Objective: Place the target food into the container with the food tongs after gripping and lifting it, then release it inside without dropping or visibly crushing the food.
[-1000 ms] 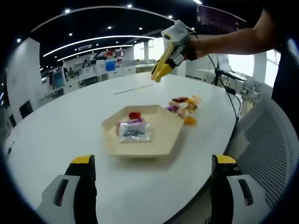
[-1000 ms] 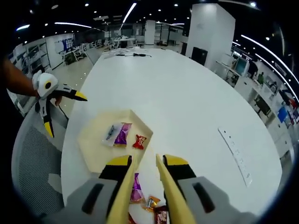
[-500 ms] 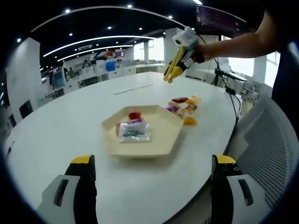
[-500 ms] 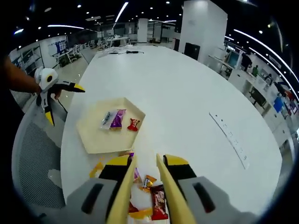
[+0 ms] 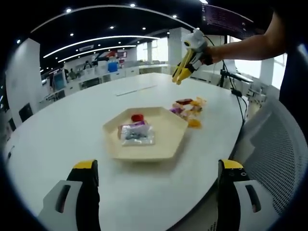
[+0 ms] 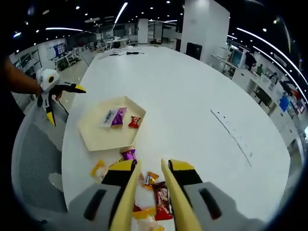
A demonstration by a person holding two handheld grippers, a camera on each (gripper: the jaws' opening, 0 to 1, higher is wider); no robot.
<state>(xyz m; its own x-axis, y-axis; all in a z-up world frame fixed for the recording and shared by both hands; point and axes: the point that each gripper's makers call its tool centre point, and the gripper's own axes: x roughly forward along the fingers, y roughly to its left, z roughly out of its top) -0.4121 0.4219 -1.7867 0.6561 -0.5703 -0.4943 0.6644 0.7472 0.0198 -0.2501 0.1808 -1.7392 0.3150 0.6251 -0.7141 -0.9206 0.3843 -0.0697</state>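
A beige hexagonal tray (image 5: pixel 166 139) (image 6: pixel 98 137) lies on the white table. It holds a red candy (image 5: pixel 137 117) (image 6: pixel 134 121), a purple packet (image 6: pixel 119 115) and a clear packet (image 5: pixel 136 135) (image 6: pixel 108 118). Beside it lies a pile of wrapped snacks (image 5: pixel 189 109) (image 6: pixel 155 190). My right gripper (image 6: pixel 150 166) (image 5: pixel 179 80) hovers above that pile, jaws nearly together with nothing between them. My left gripper (image 5: pixel 158 164) (image 6: pixel 65 106) stays at the table's edge in front of the tray, jaws spread wide and empty.
A mesh chair (image 5: pixel 276 144) (image 6: pixel 33 163) stands against the table edge beside the left gripper. A thin white strip (image 5: pixel 136 90) (image 6: pixel 233 134) lies on the table beyond the tray. A person's arm (image 5: pixel 250 43) holds the right gripper.
The right gripper has drawn back from above the tray to above the snack pile, rising away in the left gripper view. The left gripper and the tray's contents have stayed put.
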